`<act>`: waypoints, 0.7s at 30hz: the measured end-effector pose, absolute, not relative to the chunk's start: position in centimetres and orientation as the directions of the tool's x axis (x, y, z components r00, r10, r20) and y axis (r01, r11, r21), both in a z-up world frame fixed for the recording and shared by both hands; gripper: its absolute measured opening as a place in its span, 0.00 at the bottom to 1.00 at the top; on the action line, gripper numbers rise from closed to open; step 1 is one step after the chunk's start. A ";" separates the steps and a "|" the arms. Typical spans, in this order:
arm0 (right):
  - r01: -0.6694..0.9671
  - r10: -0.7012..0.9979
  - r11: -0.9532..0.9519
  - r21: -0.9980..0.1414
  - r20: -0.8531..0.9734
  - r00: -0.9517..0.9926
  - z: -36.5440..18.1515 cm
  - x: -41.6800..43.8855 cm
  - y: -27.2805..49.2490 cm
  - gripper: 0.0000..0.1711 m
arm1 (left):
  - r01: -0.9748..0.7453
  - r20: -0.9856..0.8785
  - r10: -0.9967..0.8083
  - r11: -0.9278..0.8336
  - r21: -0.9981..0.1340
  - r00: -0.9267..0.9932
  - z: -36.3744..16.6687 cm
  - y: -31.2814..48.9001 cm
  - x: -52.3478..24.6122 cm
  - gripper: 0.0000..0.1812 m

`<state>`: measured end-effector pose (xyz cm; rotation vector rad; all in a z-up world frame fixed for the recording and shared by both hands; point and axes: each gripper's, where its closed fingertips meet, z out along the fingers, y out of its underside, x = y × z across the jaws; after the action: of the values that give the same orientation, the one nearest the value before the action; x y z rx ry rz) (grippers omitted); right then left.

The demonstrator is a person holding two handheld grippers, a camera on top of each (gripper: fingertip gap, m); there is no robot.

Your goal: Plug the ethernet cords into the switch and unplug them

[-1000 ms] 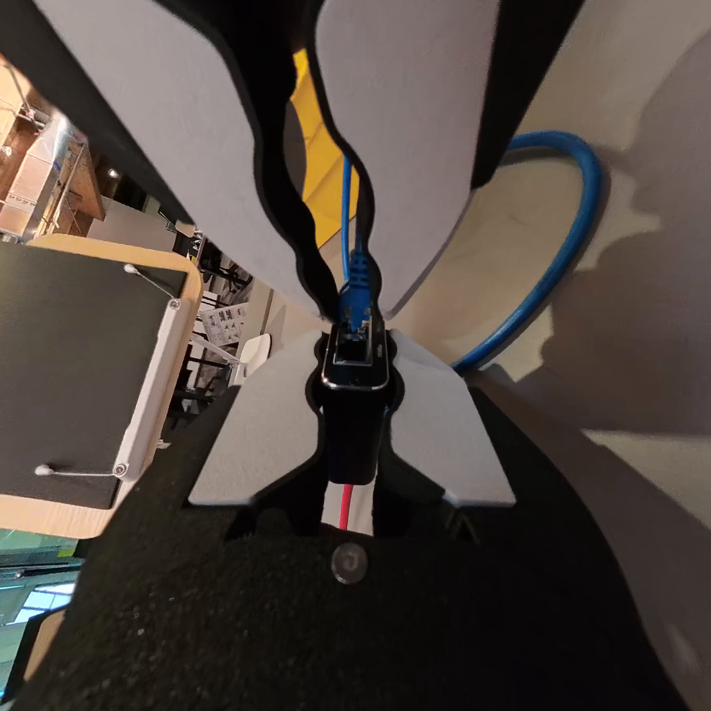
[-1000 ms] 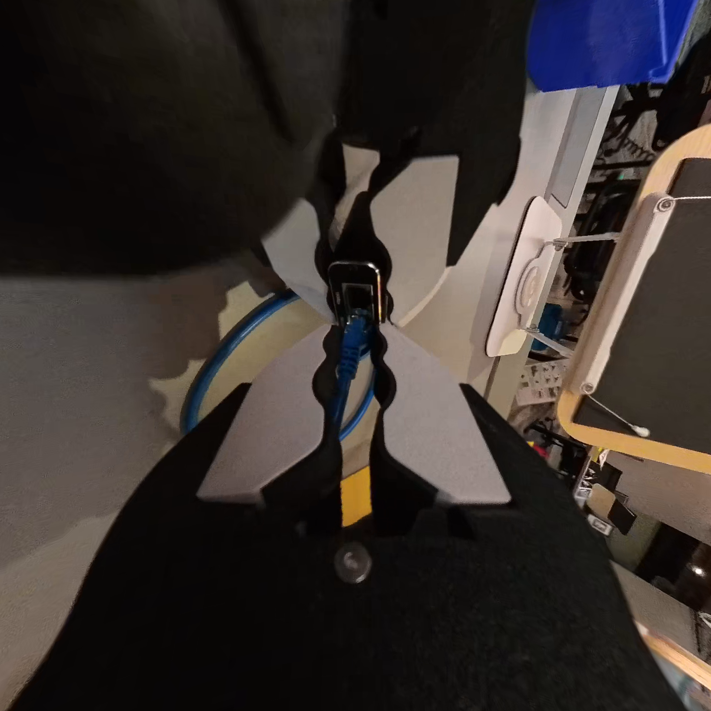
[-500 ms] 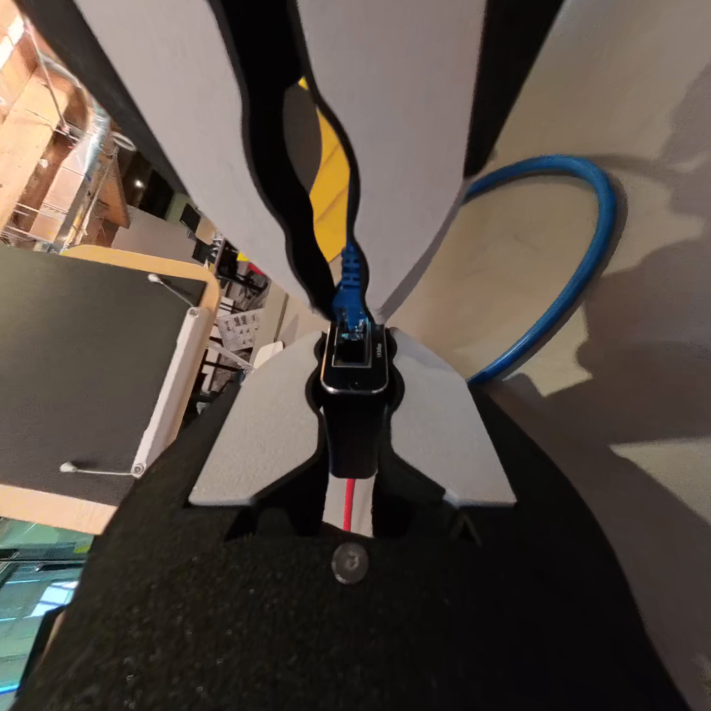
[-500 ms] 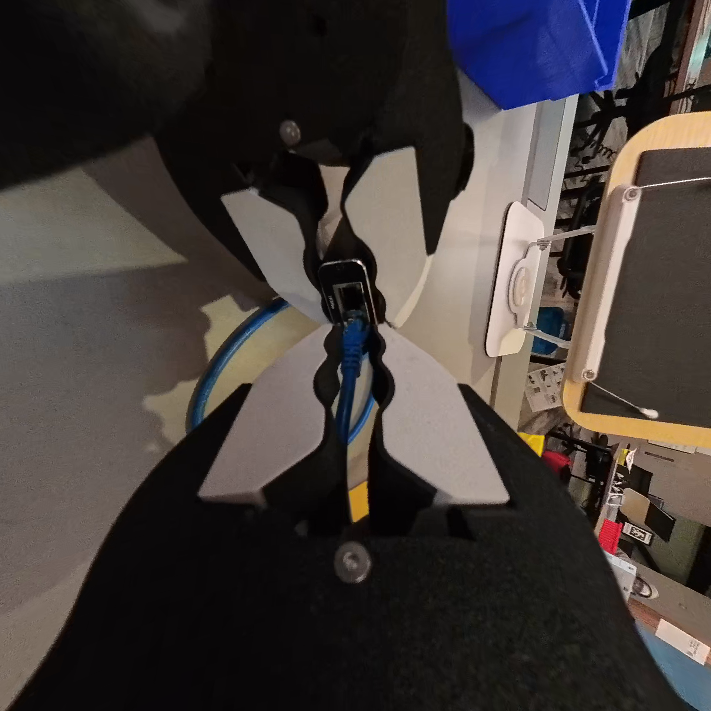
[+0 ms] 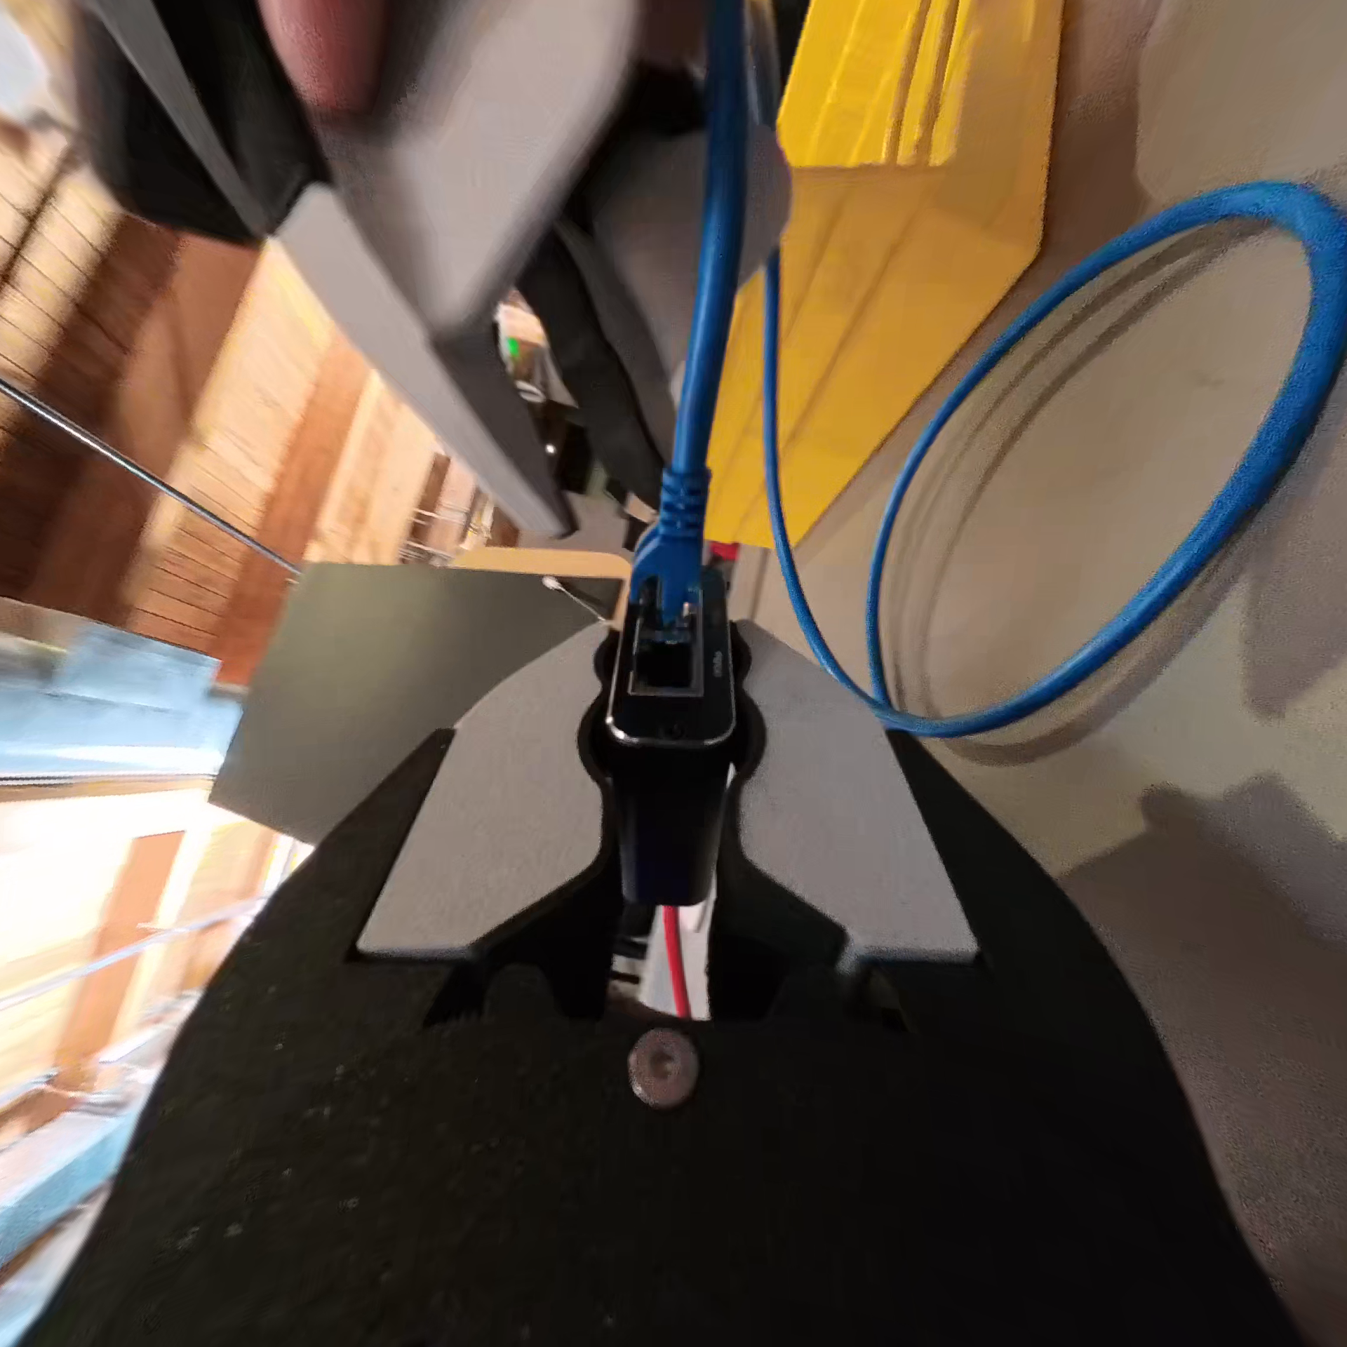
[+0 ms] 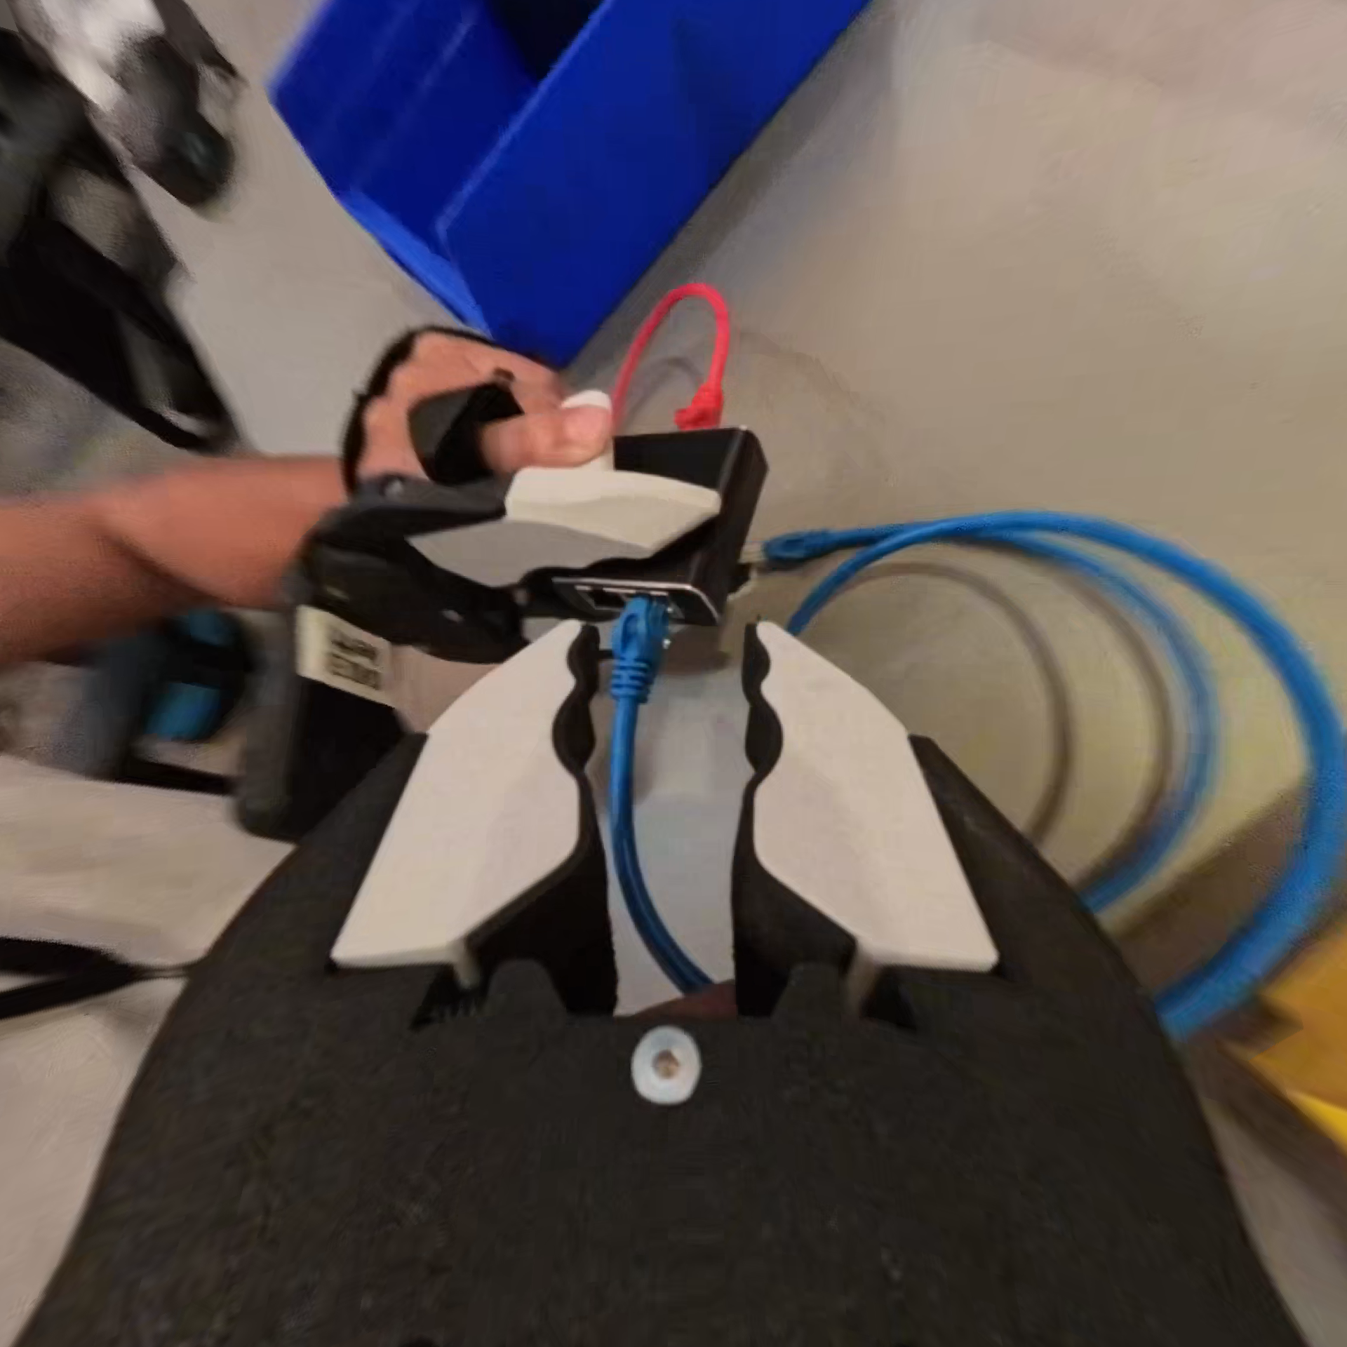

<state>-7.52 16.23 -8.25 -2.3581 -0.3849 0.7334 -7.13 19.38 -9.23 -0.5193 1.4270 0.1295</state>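
Note:
My left gripper [image 5: 670, 656] is shut on a small black switch [image 5: 670, 802] and holds it off the table. A blue ethernet plug [image 5: 674, 554] sits in the switch's front port, and its cord [image 5: 1166, 510] loops over the table to the right. In the right wrist view my right gripper [image 6: 667, 630] is open just in front of the switch [image 6: 685, 474]. The blue plug [image 6: 640, 641] and its cord run loose between my fingers. A red cord [image 6: 700, 342] is plugged in at the back. A second blue plug [image 6: 802, 543] is at the switch's right side.
A blue bin [image 6: 568, 146] stands on the beige table [image 6: 1020, 255] behind the switch. A yellow bin [image 5: 875, 255] lies beyond the cord loop. A black board with a wooden rim [image 5: 408, 692] is on the left. A person's hand [image 6: 525, 430] holds the left gripper.
My right gripper has opened, let go of the blue plug and drawn back a little. The plug stays in the switch. Both views have swung round, and the left still holds the switch.

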 end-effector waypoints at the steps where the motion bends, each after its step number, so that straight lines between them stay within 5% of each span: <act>1: -0.040 0.375 -0.819 -0.573 -0.586 0.719 -8.1 -8.1 15.9 0.23 | -0.382 -0.970 -0.176 0.895 -0.229 0.170 -8.9 19.0 -7.2 0.14; 3: -0.172 0.266 -0.889 -0.424 -0.785 0.560 -8.1 -8.9 15.3 0.21 | -0.377 -0.976 -0.114 0.909 -0.179 0.186 -8.4 18.6 -7.4 0.14; 7: -0.278 0.156 -0.918 -0.284 -0.901 0.405 -8.6 -8.9 15.0 0.17 | -0.374 -0.977 -0.064 0.917 -0.138 0.204 -8.0 18.2 -7.5 0.14; 21: -0.326 0.128 -0.921 -0.214 -0.956 0.265 -9.2 -9.4 15.0 0.09 | -0.390 -0.984 -0.040 0.915 -0.105 0.171 -8.7 18.1 -7.2 0.14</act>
<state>-9.45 14.98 -9.21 -2.1732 0.1799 1.6955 -7.19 18.10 -8.73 -0.3719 1.3850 0.2569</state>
